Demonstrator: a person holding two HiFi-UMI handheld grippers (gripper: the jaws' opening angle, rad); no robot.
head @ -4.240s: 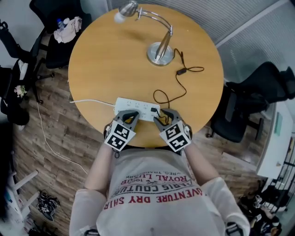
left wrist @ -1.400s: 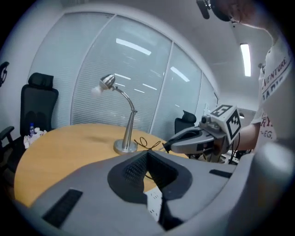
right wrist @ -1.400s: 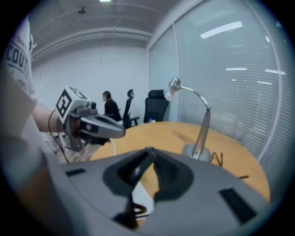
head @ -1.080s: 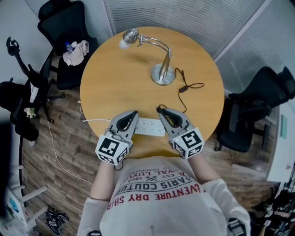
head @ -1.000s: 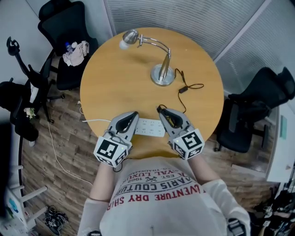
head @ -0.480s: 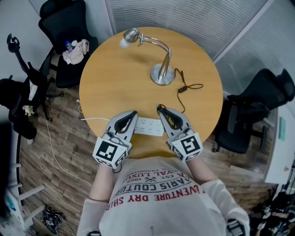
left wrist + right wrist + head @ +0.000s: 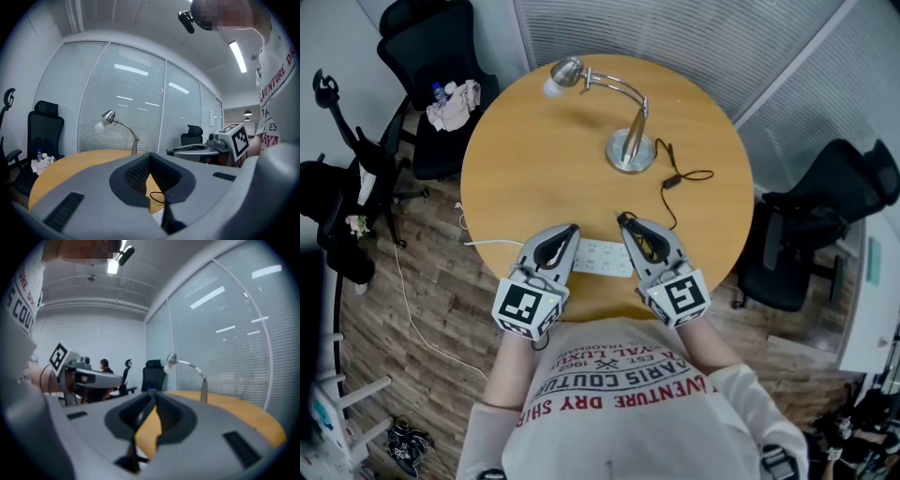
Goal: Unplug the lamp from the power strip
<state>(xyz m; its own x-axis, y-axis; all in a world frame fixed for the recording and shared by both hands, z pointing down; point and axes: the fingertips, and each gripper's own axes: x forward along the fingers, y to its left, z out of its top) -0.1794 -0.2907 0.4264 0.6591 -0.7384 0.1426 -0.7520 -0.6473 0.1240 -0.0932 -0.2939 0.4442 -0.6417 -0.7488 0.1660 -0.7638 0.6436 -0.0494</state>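
My left tool [image 7: 572, 230] has its jaws closed together on nothing. Its tip is over the left end of the white power strip [image 7: 602, 258], which lies at the near edge of the round wooden surface [image 7: 525, 159]. Just right of it, my right tool [image 7: 625, 223] is pinched narrowly on the lamp's small black plug [image 7: 621, 217], at the strip's far edge. I can't tell whether the plug is clear of its socket. The thin black cord [image 7: 673, 180] curls away from there to the silver lamp [image 7: 630, 152], which stands upright at the far side.
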